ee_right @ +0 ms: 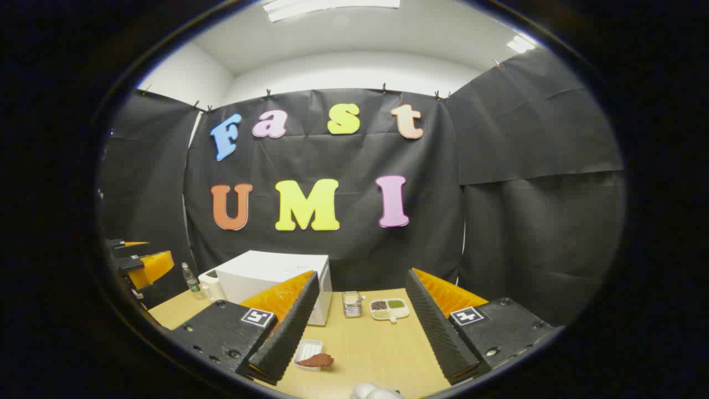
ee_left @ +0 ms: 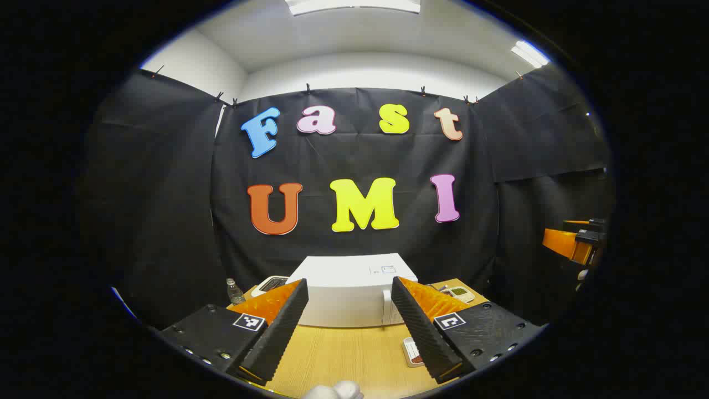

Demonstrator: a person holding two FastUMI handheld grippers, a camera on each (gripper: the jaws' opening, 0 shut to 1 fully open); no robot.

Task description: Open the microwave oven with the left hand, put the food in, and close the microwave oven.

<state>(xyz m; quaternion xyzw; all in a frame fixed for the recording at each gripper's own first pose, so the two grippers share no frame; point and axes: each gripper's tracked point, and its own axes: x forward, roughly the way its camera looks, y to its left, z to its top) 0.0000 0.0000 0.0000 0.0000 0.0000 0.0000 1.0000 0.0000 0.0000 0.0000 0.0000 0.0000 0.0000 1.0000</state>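
A white microwave oven [ee_left: 352,291] stands at the back of the wooden table [ee_left: 343,354], its door closed; it appears again, microwave oven [ee_right: 271,274], left of centre in the right gripper view. My left gripper [ee_left: 349,324] hangs open above the table in front of it, nothing between its fingers. A small white tray holding a brown piece of food [ee_right: 316,359] lies on the table near my right gripper [ee_right: 360,327], which is open and empty. The same tray [ee_left: 412,352] peeks out beside the left gripper's right finger.
A plastic bottle [ee_right: 191,280] and a white appliance [ee_right: 210,285] stand left of the microwave. A clear small container [ee_right: 350,303] and a divided dish of grains [ee_right: 389,308] sit to its right. Black cloth walls close the booth. The other gripper [ee_left: 576,241] shows at the far right.
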